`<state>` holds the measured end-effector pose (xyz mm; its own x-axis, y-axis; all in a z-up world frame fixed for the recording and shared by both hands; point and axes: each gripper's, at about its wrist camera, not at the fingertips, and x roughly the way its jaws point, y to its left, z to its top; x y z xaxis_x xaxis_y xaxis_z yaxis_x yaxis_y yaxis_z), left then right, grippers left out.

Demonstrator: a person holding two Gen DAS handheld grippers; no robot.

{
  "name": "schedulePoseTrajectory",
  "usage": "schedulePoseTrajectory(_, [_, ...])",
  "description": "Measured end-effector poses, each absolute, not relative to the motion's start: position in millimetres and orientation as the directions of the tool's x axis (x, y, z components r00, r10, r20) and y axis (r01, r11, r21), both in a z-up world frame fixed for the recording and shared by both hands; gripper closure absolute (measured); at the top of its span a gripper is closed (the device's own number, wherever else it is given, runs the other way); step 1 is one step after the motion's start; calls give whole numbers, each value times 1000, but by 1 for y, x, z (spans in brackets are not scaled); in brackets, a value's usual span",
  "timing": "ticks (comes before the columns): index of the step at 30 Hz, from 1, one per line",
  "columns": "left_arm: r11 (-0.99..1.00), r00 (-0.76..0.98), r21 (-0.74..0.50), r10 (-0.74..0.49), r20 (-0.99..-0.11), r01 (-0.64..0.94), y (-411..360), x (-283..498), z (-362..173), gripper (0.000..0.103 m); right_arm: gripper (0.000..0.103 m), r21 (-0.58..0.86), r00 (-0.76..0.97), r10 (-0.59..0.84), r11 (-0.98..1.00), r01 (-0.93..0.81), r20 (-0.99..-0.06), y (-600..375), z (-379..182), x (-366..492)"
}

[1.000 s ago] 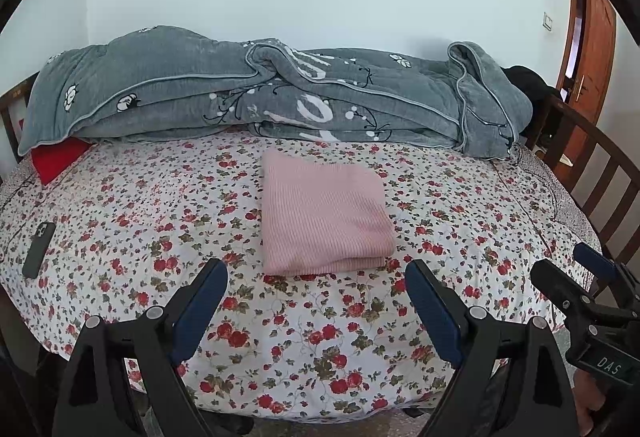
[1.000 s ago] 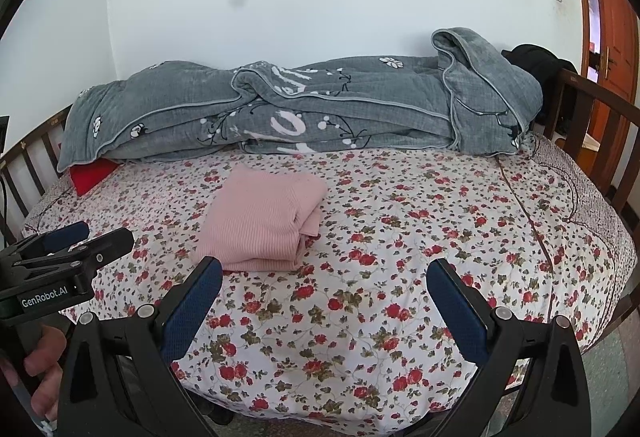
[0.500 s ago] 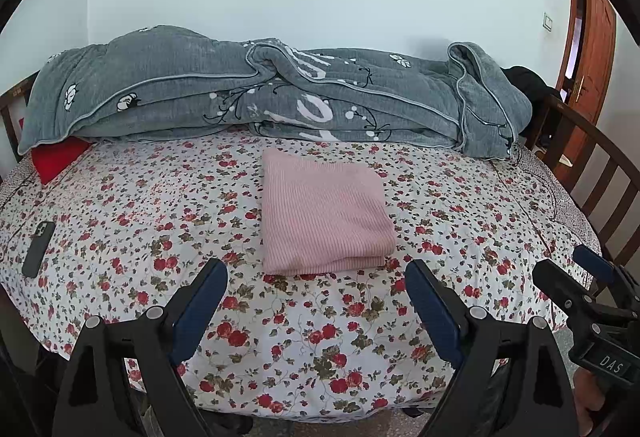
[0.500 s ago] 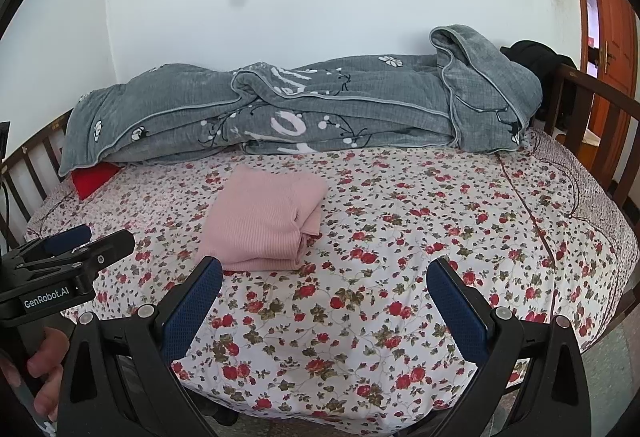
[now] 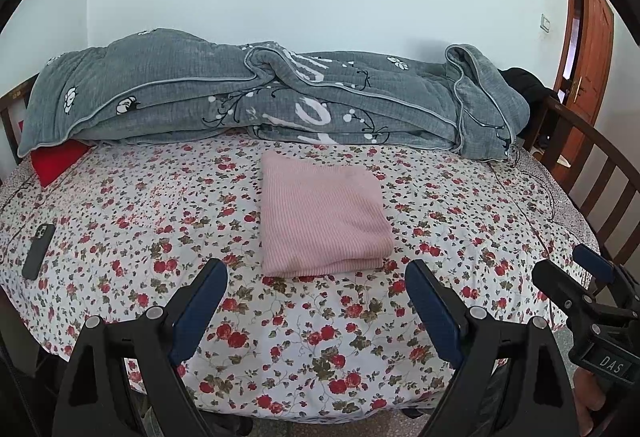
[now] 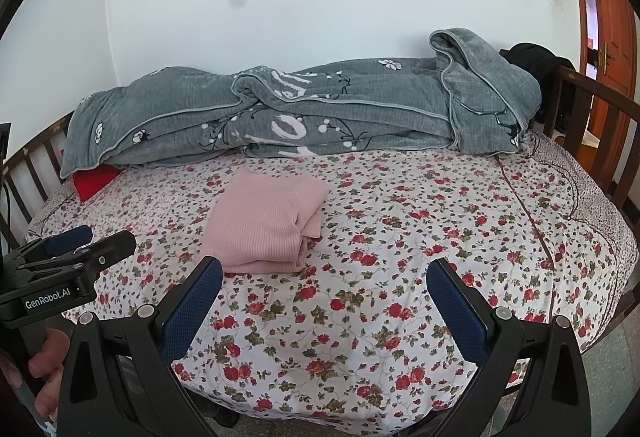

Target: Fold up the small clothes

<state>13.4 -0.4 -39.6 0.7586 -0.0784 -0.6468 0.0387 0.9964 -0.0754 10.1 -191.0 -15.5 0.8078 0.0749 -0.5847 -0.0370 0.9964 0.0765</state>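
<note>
A pink knitted garment [image 5: 322,215] lies folded into a neat rectangle on the floral bedsheet [image 5: 120,221]; it also shows in the right wrist view [image 6: 264,223], with stacked folded layers at its right side. My left gripper [image 5: 316,277] is open and empty, held at the bed's near edge, short of the garment. My right gripper [image 6: 324,277] is open and empty, to the right of the garment and apart from it. Each gripper shows in the other's view: the right one [image 5: 576,273] at the far right, the left one [image 6: 80,241] at the far left.
A rolled grey quilt [image 5: 256,101] lies along the wall. A red cushion [image 5: 56,161] peeks out at its left end. A dark phone [image 5: 38,251] lies on the sheet at the left. Wooden rails [image 5: 592,157] bound the bed's right side; a door [image 5: 588,37] stands beyond.
Both grippers have drawn slightly back and down from the bed. The folded pink garment has not moved. Both stay open.
</note>
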Motion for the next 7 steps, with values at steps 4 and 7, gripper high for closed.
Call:
schedulePoseTrajectory(4, [996, 759, -76, -81, -646, 42, 0, 14, -39, 13, 3, 81, 808, 77, 996, -37, -585, -190, -16, 9])
schedulePoseTrajectory(7, [996, 759, -74, -84, -645, 48, -1, 14, -39, 13, 3, 81, 808, 78, 996, -37, -584, -190, -16, 9])
